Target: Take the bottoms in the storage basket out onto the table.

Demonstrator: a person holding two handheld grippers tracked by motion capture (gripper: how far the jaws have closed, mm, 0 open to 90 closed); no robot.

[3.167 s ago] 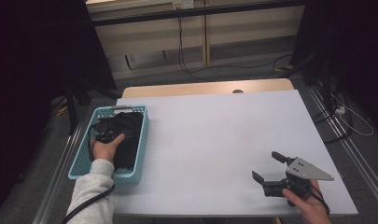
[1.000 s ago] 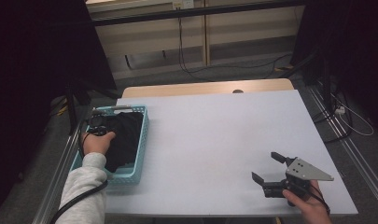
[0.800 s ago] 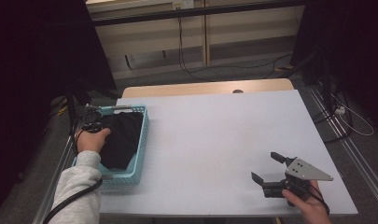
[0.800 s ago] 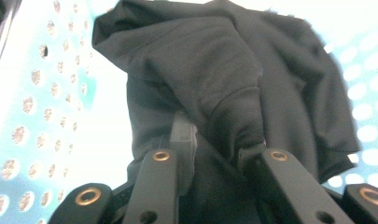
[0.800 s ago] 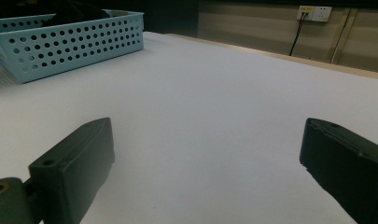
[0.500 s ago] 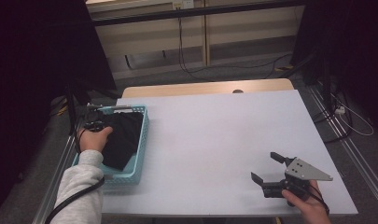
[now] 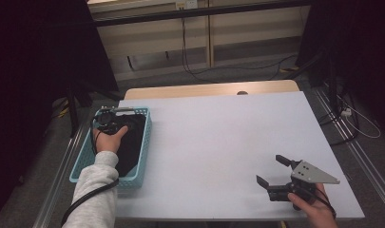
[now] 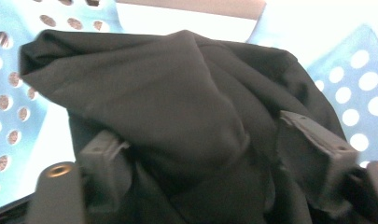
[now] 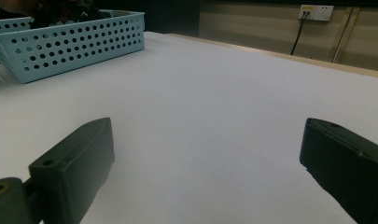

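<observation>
Since the earlier high view, my left hand has moved from the middle of the basket to its far left corner, and my left jaws have just been opening, with cloth between them; my right hand has kept its place.

High view. My left gripper (image 7: 109,127) sits inside the light-blue basket (image 7: 145,142), near the basket's far rim, over the black garment (image 7: 130,147) that lies in the basket. The basket stands at the left edge of the white table (image 7: 218,142), its left wall level with that edge and its near wall close to the table's near edge. To the right of the basket the tabletop runs bare as far as my right gripper (image 7: 273,173), which is well apart from the basket, near the table's near right corner.

Left gripper view. My jaws stand wide. A rounded fold of the black garment (image 8: 177,121) bulges between them, and both pads are sunk in the cloth; I cannot tell whether they press on it. The perforated basket wall (image 8: 359,93) rises on both sides of the garment.

Right gripper view. My right jaws stand wide apart and hold nothing, low over bare white table (image 9: 214,107). The basket (image 9: 70,44) is at far left, with open surface between it and me.
</observation>
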